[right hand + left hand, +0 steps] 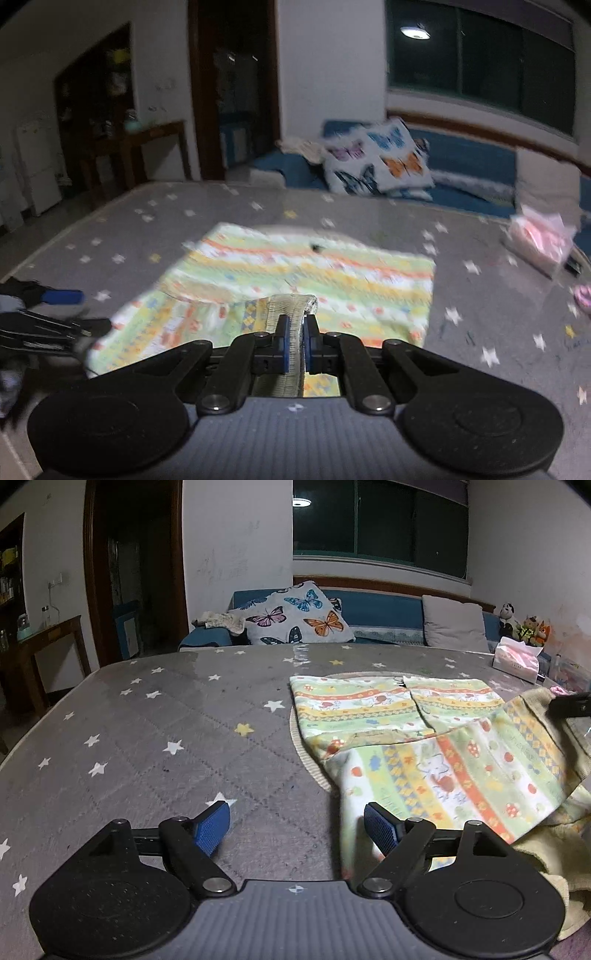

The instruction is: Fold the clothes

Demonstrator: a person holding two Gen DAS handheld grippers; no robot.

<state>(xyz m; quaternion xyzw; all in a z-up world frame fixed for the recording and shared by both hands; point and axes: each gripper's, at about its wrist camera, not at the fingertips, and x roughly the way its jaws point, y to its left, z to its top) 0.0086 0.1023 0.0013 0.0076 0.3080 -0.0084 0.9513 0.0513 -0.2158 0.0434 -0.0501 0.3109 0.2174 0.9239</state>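
Fingers (295, 332) of the right gripper pinch the patterned garment (332, 280); left fingers (295, 823) spread.

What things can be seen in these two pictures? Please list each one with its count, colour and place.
patterned garment: one, green, yellow and orange print, on the table, one edge lifted
table cover: one, grey with white and yellow stars, over the table
butterfly pillow: one, white with coloured butterflies, on the blue sofa
grey pillow: one, on the sofa, further right
tissue pack: one, pink and white, far right of the table
soft toys: a few, mixed colours, behind the tissue pack
wooden side table: one, dark brown, left wall
left gripper: black with blue pads, jaws open, empty
right gripper: black with blue pads, jaws shut on the garment's edge
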